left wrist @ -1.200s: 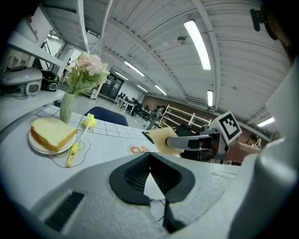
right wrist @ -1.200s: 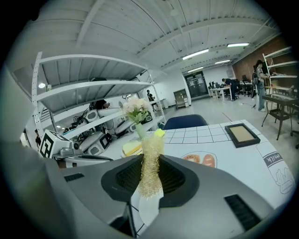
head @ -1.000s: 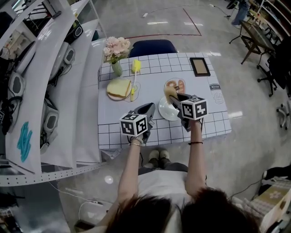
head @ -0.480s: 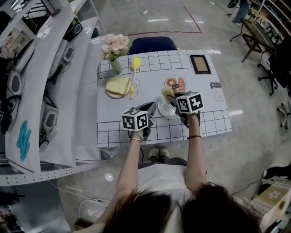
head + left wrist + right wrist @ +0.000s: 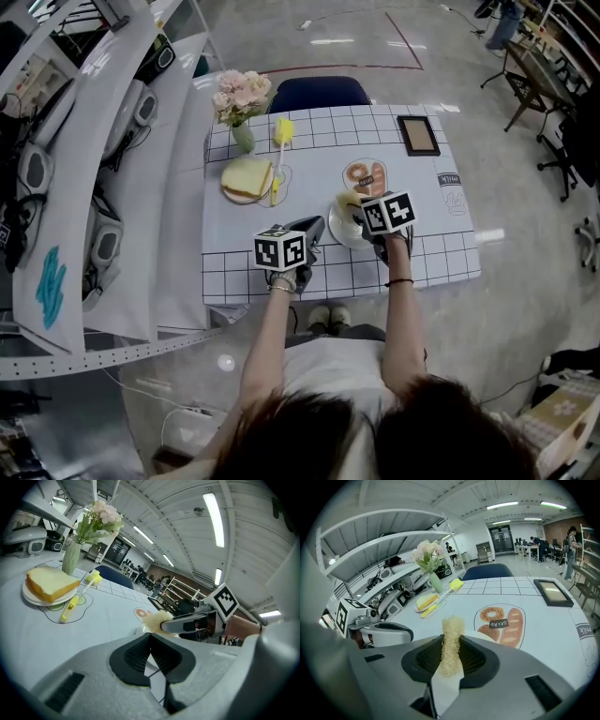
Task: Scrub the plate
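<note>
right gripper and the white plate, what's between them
A pale fibrous scrubber, clamped in the right gripper's fingers, sticks out over the plate; the right gripper view shows it.

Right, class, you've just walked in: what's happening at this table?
A person works two handheld grippers over a checked table. The right gripper has its jaws shut on a loofah scrubber, held at the white plate. The left gripper, jaws together, sits beside the plate. Whether it pinches the rim is unclear.
</note>
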Demonstrator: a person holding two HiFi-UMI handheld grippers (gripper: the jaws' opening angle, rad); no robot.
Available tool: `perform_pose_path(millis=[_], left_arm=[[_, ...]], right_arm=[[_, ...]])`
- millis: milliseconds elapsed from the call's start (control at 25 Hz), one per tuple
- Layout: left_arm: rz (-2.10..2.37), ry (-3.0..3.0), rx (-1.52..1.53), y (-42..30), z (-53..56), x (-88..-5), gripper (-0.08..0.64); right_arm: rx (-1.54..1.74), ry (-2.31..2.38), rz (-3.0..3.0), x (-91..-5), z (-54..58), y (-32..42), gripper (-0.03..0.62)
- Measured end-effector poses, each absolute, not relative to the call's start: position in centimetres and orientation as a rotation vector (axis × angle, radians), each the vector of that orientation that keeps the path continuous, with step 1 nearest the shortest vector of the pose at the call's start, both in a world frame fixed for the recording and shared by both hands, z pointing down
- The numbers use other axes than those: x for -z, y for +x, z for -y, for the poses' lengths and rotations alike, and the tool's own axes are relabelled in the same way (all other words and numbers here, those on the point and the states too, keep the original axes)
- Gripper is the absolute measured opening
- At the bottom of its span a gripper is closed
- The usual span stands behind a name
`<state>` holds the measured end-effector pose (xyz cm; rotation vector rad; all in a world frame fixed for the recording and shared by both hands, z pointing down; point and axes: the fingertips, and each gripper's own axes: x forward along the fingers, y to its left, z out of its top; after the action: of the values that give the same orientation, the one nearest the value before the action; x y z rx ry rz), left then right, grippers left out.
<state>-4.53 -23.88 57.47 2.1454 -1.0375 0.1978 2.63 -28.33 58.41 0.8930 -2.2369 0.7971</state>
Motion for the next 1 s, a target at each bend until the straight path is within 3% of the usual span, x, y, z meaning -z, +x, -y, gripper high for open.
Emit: perform_pose_path(millis=[1000], left_arm=[[1.03, 2.136, -0.22, -4.7, 24.0, -58.0, 0.011]], right_arm=[[-0.822, 0.904, 2.199, -60.5, 28.6, 2.6, 0.084]])
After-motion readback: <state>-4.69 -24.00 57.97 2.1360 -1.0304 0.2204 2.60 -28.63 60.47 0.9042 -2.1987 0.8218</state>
